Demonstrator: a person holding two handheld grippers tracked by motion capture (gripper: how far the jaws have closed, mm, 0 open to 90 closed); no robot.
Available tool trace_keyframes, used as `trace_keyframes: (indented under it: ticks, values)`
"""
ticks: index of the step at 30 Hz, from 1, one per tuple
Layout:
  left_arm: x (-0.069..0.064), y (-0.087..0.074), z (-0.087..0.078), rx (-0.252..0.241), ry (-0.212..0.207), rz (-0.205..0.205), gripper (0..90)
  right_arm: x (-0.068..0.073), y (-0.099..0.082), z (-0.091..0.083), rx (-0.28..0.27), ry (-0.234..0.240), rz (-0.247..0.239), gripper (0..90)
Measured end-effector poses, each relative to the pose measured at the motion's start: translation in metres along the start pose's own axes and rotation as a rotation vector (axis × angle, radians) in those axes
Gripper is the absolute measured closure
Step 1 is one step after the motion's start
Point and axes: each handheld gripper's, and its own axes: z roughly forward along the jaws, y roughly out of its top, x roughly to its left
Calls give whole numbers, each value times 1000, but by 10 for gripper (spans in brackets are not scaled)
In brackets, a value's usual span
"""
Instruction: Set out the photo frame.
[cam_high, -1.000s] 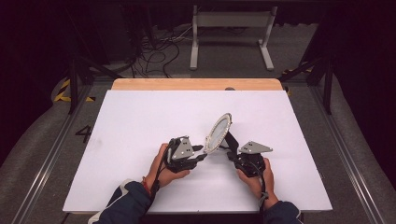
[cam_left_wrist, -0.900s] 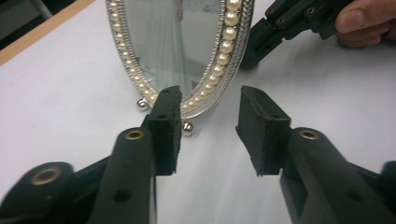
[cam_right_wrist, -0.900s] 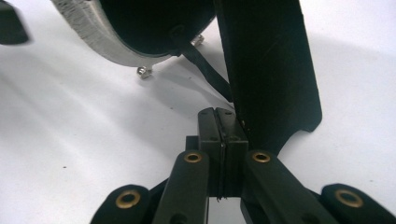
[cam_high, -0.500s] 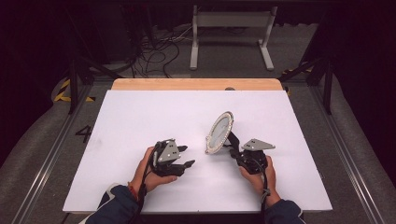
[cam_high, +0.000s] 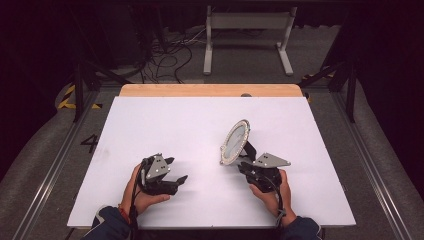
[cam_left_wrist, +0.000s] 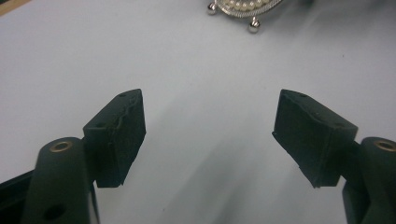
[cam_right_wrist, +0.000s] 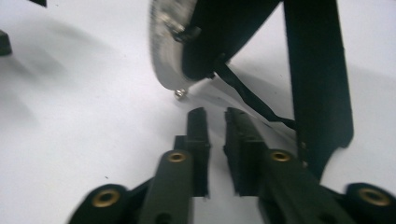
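Observation:
An oval silver picture frame (cam_high: 235, 141) with a beaded rim stands tilted on the white table (cam_high: 165, 125), propped on its black back leg (cam_right_wrist: 317, 70). My right gripper (cam_high: 243, 164) sits just behind it; in the right gripper view its jaws (cam_right_wrist: 215, 116) have just been opening to a narrow gap with nothing between them, the frame's rim (cam_right_wrist: 166, 51) close ahead. My left gripper (cam_high: 177, 170) rests at the front left, apart from the frame. Its jaws (cam_left_wrist: 210, 126) have just been opening wide over bare table, with the frame's beaded foot edge (cam_left_wrist: 243, 7) far ahead.
A thin black strap (cam_right_wrist: 247, 98) runs from the frame's back to its leg, right beside my right jaws. A wooden strip (cam_high: 210, 90) borders the table's far edge. Cables and a metal stand (cam_high: 247, 30) lie on the floor beyond.
My left gripper has drawn back to the left and toward the front, away from the frame, and its jaws have widened. The right hand has stayed put and its jaws have parted slightly.

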Motion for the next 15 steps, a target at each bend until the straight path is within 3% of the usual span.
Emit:
trace_keyframes:
  ticks: [9, 15]
  values:
    - [-7, -13, -5, 27, -7, 24, 213, 10, 7, 4, -40, 26, 36, 547]
    - [-10, -14, -3, 53, 2, 43, 204, 13, 14, 14, -66, 1, 56, 483]
